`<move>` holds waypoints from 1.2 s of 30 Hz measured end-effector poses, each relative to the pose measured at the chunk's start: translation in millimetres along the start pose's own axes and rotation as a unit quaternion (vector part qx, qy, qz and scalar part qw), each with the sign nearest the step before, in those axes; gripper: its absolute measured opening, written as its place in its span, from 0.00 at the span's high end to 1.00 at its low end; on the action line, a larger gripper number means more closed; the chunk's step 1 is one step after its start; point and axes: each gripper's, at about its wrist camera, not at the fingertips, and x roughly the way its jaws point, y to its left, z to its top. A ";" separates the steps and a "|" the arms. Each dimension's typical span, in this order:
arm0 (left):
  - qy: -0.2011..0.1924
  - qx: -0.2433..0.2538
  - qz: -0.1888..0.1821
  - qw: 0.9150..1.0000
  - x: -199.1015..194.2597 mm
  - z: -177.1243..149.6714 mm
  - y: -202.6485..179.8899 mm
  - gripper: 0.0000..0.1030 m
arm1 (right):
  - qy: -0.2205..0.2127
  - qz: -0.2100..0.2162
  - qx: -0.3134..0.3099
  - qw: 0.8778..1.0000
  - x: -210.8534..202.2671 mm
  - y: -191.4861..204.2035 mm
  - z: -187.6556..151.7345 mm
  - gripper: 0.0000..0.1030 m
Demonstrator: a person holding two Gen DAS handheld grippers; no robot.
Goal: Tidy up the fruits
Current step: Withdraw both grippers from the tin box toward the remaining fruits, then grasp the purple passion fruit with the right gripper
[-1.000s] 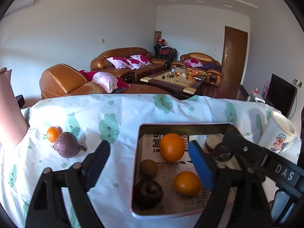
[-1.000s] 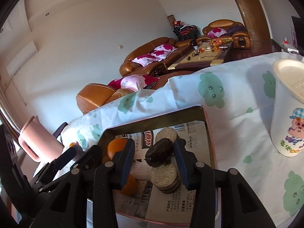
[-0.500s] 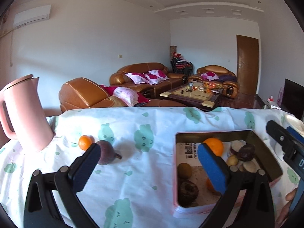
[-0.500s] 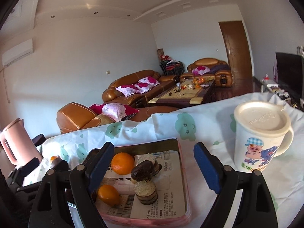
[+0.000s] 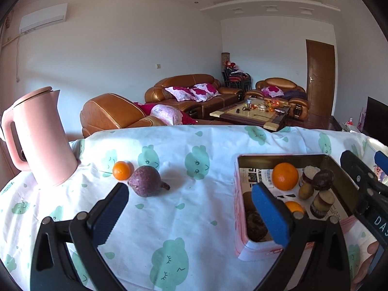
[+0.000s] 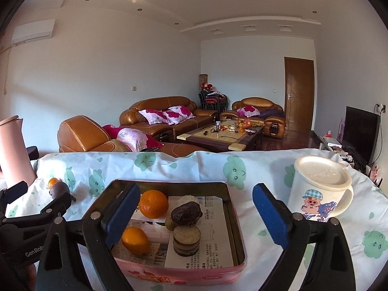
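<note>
A pink tin (image 5: 238, 189) (image 6: 232, 220) lined with newspaper holds two oranges (image 6: 153, 204), a dark wrinkled fruit (image 6: 186, 214) resting on round cakes, a kiwi and another dark fruit (image 5: 255, 226). On the cloth to its left lie a purple passion fruit (image 5: 146, 181) and a small tangerine (image 5: 121, 170). My left gripper (image 5: 189, 213) is open and empty, above the cloth between the passion fruit and the tin. My right gripper (image 6: 196, 208) is open and empty, pulled back above the tin.
A pink kettle (image 5: 41, 138) stands at the far left of the table. A white lidded mug (image 6: 319, 189) with a pig cartoon stands right of the tin. The table's far edge drops off to a living room with sofas.
My right gripper let go of the dark fruit, which now rests on the cakes in the tin, then opened wide and drew back. My left gripper swung left toward the passion fruit.
</note>
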 end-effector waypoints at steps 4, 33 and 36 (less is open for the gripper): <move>-0.005 -0.006 -0.008 1.000 -8.0 -3.6 5.2 0.00 | -0.004 -0.007 0.000 1.000 -7.7 5.1 -2.4 0.07; 0.055 -0.041 0.126 0.990 52.8 4.0 192.5 0.00 | 0.071 0.076 -0.033 0.994 27.1 171.5 -7.1 0.02; 0.067 -0.055 0.141 0.986 59.3 3.4 209.2 0.00 | 0.104 0.089 -0.050 0.989 49.9 198.8 -7.1 0.02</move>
